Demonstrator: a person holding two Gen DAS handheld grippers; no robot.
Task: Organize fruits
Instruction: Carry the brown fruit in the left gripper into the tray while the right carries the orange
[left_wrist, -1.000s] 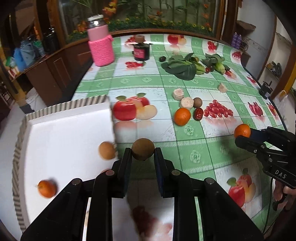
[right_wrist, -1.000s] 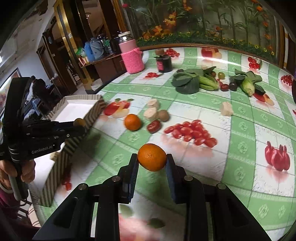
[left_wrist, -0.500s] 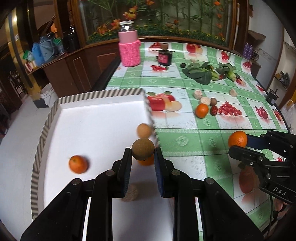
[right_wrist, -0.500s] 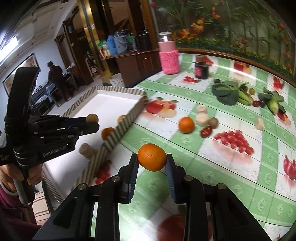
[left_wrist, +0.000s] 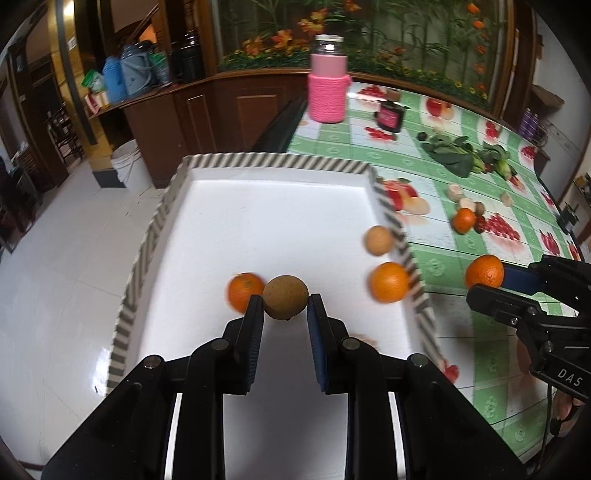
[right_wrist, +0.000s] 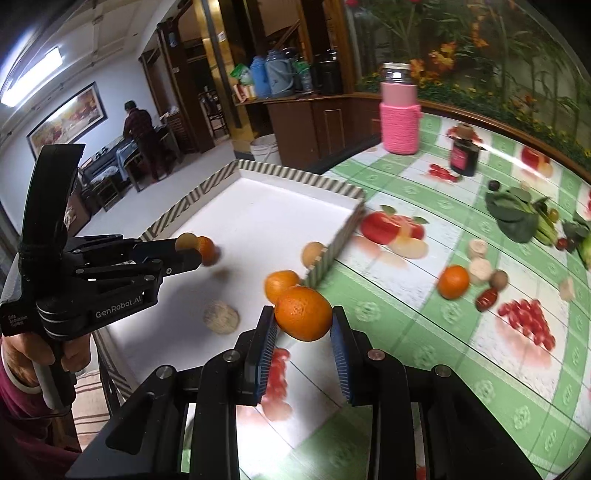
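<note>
My left gripper (left_wrist: 285, 308) is shut on a brown round fruit (left_wrist: 285, 301) and holds it above the white tray (left_wrist: 258, 206) with the striped rim. In the tray lie two oranges (left_wrist: 242, 291) (left_wrist: 388, 282) and a tan round fruit (left_wrist: 377, 240). My right gripper (right_wrist: 303, 325) is shut on an orange (right_wrist: 303, 313), just right of the tray's near corner; it also shows in the left wrist view (left_wrist: 484, 271). The left gripper also shows in the right wrist view (right_wrist: 186, 245). Another orange (right_wrist: 453, 282) lies on the green tablecloth.
A flat beige piece (right_wrist: 221, 317) lies in the tray. On the table are pale chunks (right_wrist: 480, 269), a red date (right_wrist: 487, 298), leafy greens (right_wrist: 515, 216), a dark jar (right_wrist: 463, 155) and a pink-sleeved jar (right_wrist: 400, 125). The tray's left side is at the table edge, above the floor.
Both grippers have moved left with their fruit. The left one went from the table beside the tray to over the tray's middle; the right one came up to the tray's corner.
</note>
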